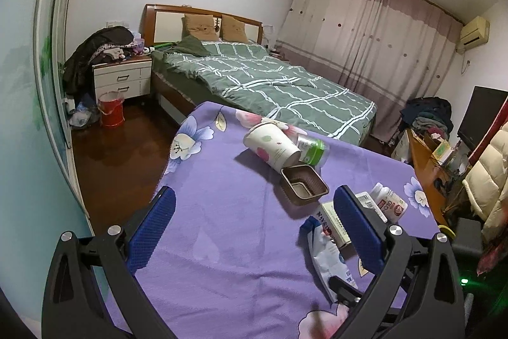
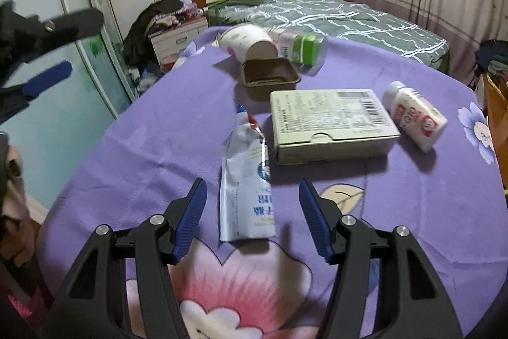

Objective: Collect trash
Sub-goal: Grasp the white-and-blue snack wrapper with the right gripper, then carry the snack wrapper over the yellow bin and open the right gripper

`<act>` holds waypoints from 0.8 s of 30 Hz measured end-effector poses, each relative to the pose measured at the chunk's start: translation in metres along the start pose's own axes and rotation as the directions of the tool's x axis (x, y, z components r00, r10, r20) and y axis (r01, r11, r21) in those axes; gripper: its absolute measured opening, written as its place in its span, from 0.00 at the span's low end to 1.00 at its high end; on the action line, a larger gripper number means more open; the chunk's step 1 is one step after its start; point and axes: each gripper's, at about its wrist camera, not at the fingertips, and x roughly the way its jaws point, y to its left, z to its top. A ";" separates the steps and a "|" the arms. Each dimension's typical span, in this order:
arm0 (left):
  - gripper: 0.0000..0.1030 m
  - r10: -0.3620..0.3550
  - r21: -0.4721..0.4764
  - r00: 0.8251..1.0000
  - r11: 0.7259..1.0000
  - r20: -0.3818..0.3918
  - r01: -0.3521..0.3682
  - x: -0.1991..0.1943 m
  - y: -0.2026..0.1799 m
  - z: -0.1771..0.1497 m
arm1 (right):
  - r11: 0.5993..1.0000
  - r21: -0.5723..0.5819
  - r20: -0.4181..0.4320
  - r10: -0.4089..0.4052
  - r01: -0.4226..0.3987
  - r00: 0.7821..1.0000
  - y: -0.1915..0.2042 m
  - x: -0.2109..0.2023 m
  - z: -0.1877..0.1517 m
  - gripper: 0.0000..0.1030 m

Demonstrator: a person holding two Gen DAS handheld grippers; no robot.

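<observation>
Right gripper (image 2: 252,212) spread wide, straddling the flattened white-and-blue pouch (image 2: 247,180) at lower centre of the right wrist view, on the purple floral cloth (image 2: 143,148). Pouch looks light, limp and slick; best pinched across its crumpled middle. Left gripper (image 1: 254,231) also agape, holding nothing. Cardboard box (image 2: 333,123) lies just beside the pouch.

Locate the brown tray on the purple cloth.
In the right wrist view the brown tray sits toward the far middle of the cloth, just in front of the tipped paper cup and behind the flat box.
</observation>
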 end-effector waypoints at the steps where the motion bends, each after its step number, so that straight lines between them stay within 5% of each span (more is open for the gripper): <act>1: 0.95 -0.003 -0.003 1.000 1.000 -0.003 0.003 0.000 0.001 0.000 | 1.000 -0.005 -0.009 -0.007 0.007 1.000 0.002 0.005 0.001 0.56; 7: 0.95 -0.013 -0.005 1.000 1.000 -0.012 0.013 0.004 -0.001 -0.003 | 1.000 -0.014 -0.045 -0.028 0.027 0.999 0.004 0.022 0.004 0.56; 14: 0.95 -0.016 0.004 1.000 1.000 -0.017 0.016 0.007 -0.006 -0.004 | 1.000 -0.022 -0.065 -0.007 0.006 0.998 0.004 0.026 -0.001 0.26; 24: 0.95 -0.023 0.014 1.000 1.000 -0.020 0.023 0.007 -0.013 -0.003 | 0.997 -0.005 -0.019 0.071 -0.071 0.997 -0.005 -0.009 -0.010 0.21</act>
